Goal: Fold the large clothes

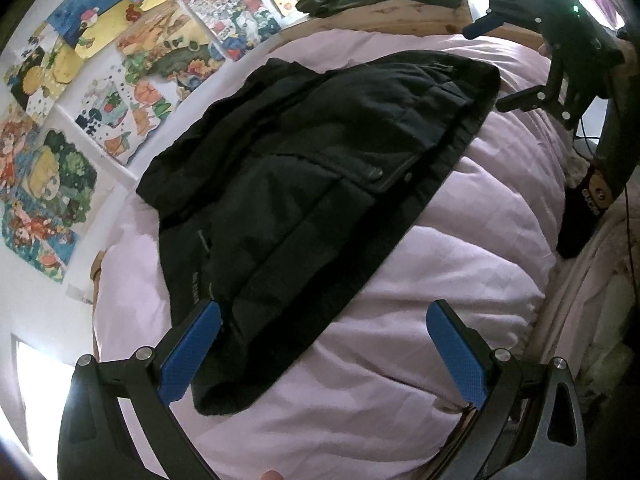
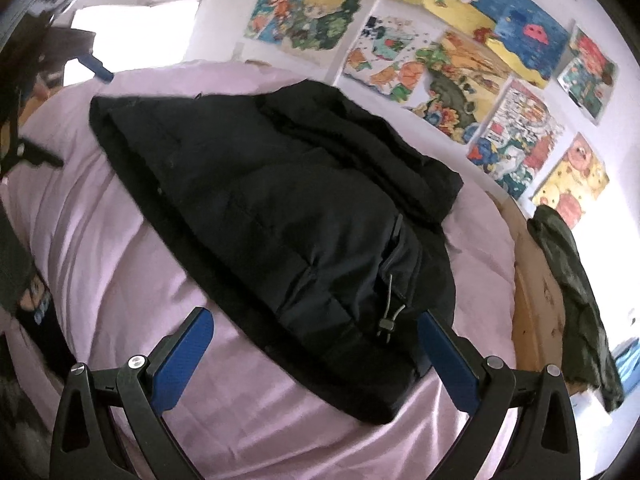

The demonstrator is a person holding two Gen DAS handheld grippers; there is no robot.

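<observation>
Nearest us, our left hand-held gripper (image 1: pixel 324 350) hangs with its blue pads spread wide and empty, and our right hand-held gripper (image 2: pixel 316 354) is spread the same way. Just beyond both, the black jacket (image 1: pixel 312 184) lies folded on the pink duvet (image 1: pixel 460 264) of the bed. Farther off, a dark green garment (image 2: pixel 576 292) drapes the wooden headboard (image 2: pixel 536 300), and colourful drawings (image 2: pixel 460 72) cover the wall.

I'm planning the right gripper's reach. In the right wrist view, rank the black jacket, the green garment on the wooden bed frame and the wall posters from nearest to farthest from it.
From the right gripper:
1. Black jacket, on the pink bedding straight ahead, its hem between the fingers.
2. Green garment, draped on the wooden frame, far right.
3. Wall posters, beyond the bed, upper right.
</observation>
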